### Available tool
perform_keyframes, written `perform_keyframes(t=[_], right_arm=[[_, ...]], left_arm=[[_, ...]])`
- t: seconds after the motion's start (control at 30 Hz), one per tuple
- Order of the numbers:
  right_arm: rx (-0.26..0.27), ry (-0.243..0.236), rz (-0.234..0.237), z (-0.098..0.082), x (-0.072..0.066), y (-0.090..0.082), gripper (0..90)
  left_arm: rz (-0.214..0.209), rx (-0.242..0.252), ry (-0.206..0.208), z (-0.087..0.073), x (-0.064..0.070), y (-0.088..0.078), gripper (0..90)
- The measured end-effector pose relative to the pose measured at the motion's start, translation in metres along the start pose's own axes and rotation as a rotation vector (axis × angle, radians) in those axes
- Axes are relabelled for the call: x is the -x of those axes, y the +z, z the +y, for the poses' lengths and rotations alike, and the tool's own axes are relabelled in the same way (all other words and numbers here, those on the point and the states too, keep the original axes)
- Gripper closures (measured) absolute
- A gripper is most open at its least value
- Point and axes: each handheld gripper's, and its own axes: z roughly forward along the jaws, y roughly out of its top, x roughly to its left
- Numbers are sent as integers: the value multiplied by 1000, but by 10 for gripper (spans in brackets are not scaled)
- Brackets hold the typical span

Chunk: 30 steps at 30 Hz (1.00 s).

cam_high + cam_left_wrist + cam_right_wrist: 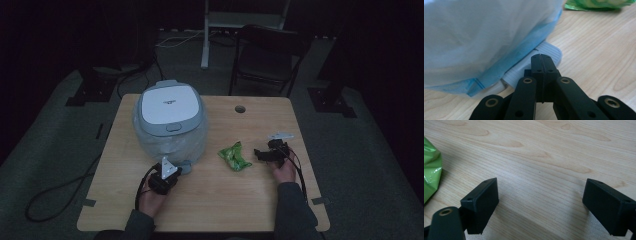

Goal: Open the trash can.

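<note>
A pedal bin [170,120] with a white and grey lid [169,104] stands on the wooden table [215,200], left of centre, and its lid is down. A pale blue-edged plastic bag [486,32] hangs over its body. My left gripper [176,172] [541,58] is shut with nothing between the jaws, and its tips lie over the bin's ribbed white pedal [550,51]. A crumpled green packet [234,156] [430,175] lies mid-table. Just right of the packet, my right gripper [260,154] [541,195] stands open over bare wood, pointing toward it.
A round cable hole [240,108] sits near the table's far edge. Behind the table stand a dark folding chair [267,55] and a white stand post [205,35]. Cables [55,192] trail on the grey floor at the left. The room is dim.
</note>
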Motion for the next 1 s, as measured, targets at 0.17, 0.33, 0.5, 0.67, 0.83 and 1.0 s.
perform_keyframes(t=[0.17, 0.33, 0.5, 0.67, 0.83, 1.0], right_arm=[[0, 1, -1, 0, 0, 0, 124], [0, 1, -1, 0, 0, 0, 124], [0, 1, -2, 0, 0, 0, 124], [0, 4, -3, 0, 0, 0, 124], [0, 4, -4, 0, 0, 0, 124], [0, 4, -4, 0, 0, 0, 125]], left_arm=[[0, 2, 4, 0, -1, 0, 900], [-17, 15, 7, 0, 1, 2, 898], [-47, 10, -35, -2, -3, 5, 900], [-47, 9, -35, -3, -2, 7, 900], [-45, 12, -27, -5, -2, 7, 900], [-39, 14, -33, -6, -1, 8, 900]])
